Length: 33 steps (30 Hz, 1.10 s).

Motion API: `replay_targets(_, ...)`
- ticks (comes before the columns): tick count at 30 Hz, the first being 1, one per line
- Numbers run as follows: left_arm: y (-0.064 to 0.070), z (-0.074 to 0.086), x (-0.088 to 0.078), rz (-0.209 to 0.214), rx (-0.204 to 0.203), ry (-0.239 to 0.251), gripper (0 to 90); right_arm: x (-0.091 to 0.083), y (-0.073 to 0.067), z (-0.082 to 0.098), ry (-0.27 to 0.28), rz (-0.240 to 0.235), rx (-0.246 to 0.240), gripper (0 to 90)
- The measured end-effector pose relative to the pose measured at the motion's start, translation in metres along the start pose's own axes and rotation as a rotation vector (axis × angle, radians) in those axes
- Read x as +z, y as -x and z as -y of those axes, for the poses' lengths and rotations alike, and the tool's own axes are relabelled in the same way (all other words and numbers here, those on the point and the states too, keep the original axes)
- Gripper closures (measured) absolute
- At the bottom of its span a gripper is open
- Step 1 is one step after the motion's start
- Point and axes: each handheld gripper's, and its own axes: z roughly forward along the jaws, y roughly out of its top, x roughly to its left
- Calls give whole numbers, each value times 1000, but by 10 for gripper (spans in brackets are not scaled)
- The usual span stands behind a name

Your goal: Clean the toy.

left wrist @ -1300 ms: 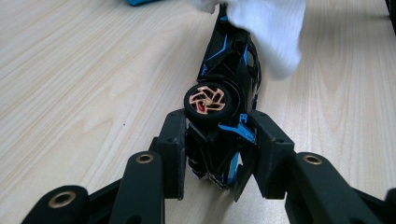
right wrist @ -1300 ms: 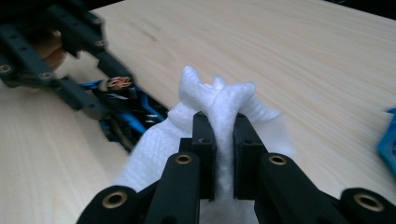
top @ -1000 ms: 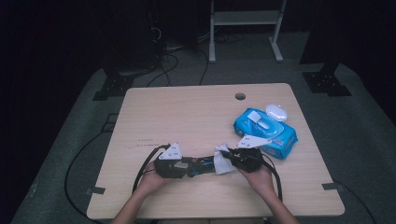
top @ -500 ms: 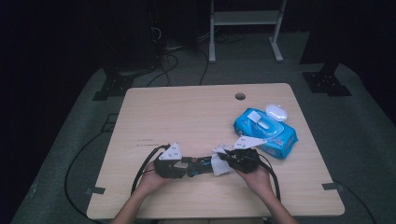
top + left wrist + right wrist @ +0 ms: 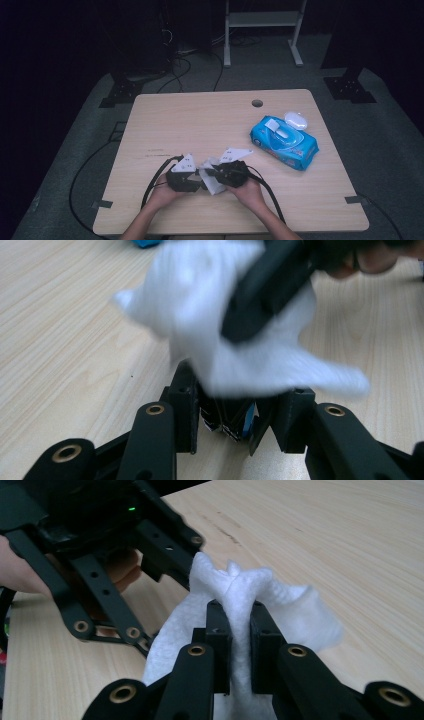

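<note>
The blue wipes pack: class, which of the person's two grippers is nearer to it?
Right. The right gripper lies just down-left of the blue wipes pack, apart from it; the left gripper sits farther left, beyond the white wipe between them.

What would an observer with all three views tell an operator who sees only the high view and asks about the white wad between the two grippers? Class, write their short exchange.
Operator: Is my right gripper actually holding that white wad?
Observer: Yes. In the right gripper view, the right gripper has its jaws shut on a fold of the white wipe, which bunches up above the pads.
Operator: And the left one?
Observer: In the left gripper view, the wipe's lower edge runs down between the jaws of the left gripper, which stand close together. It looks gripped, though the picture is blurred.
</note>
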Motion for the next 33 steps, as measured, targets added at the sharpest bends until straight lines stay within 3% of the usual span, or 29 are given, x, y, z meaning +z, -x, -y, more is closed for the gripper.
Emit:
replay_targets(3,0,0,0,-2,0,-1,606,-6,6,1,-7,-3,4,819)
replay_targets(6,0,0,0,-1,0,-2,607,-23,18,9,-20,65,3,819)
replay_targets(10,-1,1,0,1,-14,5,606,-56,41,27,4,105,88,819)
replay_targets(13,-2,0,2,12,-31,4,603,-70,48,36,32,82,138,818)
replay_targets(14,-3,-1,2,12,-39,1,593,-71,47,36,23,82,127,818)
replay_targets(16,-5,-1,3,19,-85,16,501,-70,44,35,9,83,101,817)
replay_targets(19,-9,-1,2,52,-132,48,448,-67,43,36,9,80,92,817)
replay_targets(21,-11,-1,-2,60,-145,77,441,-67,43,36,6,81,79,817)
replay_targets(24,-17,0,-8,78,-205,134,439,-67,42,36,5,87,63,817)
replay_targets(29,-27,4,-6,109,-327,171,428,-67,42,37,5,82,46,817)
replay_targets(30,-28,3,-4,98,-338,171,429,-67,41,37,6,85,41,817)
replay_targets(33,-30,5,-1,127,-378,172,424,-69,40,39,9,83,32,817)
